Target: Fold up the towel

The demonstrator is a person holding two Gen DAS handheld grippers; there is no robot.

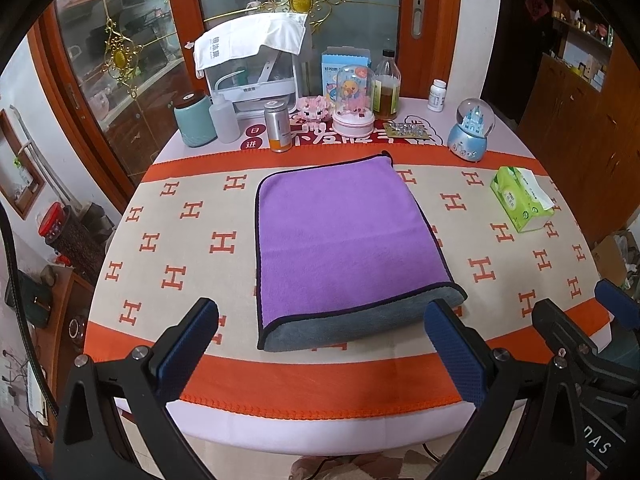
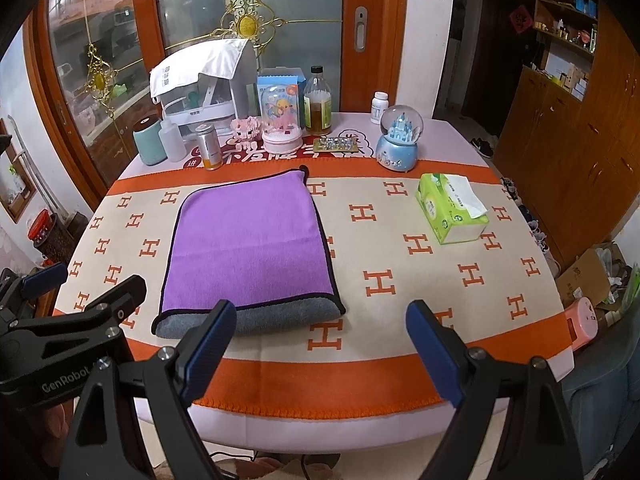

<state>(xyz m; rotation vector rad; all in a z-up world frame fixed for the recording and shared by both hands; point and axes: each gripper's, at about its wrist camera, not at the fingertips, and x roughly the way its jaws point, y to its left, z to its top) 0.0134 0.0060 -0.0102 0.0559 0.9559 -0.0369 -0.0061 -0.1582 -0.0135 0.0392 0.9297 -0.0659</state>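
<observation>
A purple towel [image 1: 340, 236] with a grey underside and dark trim lies folded flat on the orange-and-cream table cover [image 1: 168, 248]. Its grey lower layer sticks out at the near edge. It also shows in the right wrist view [image 2: 248, 248]. My left gripper [image 1: 320, 344] is open and empty, held above the table's near edge, just short of the towel. My right gripper [image 2: 320, 348] is open and empty, near the front edge, to the right of the towel's near corner. Each gripper shows at the edge of the other's view.
A green tissue pack [image 2: 452, 208] lies right of the towel. Along the far edge stand a snow globe [image 2: 400, 140], a bottle [image 2: 318, 104], a pill jar [image 2: 379, 108], a domed toy [image 2: 282, 120], a can [image 2: 210, 146], a teal canister [image 2: 149, 140] and a covered white appliance [image 2: 200, 80].
</observation>
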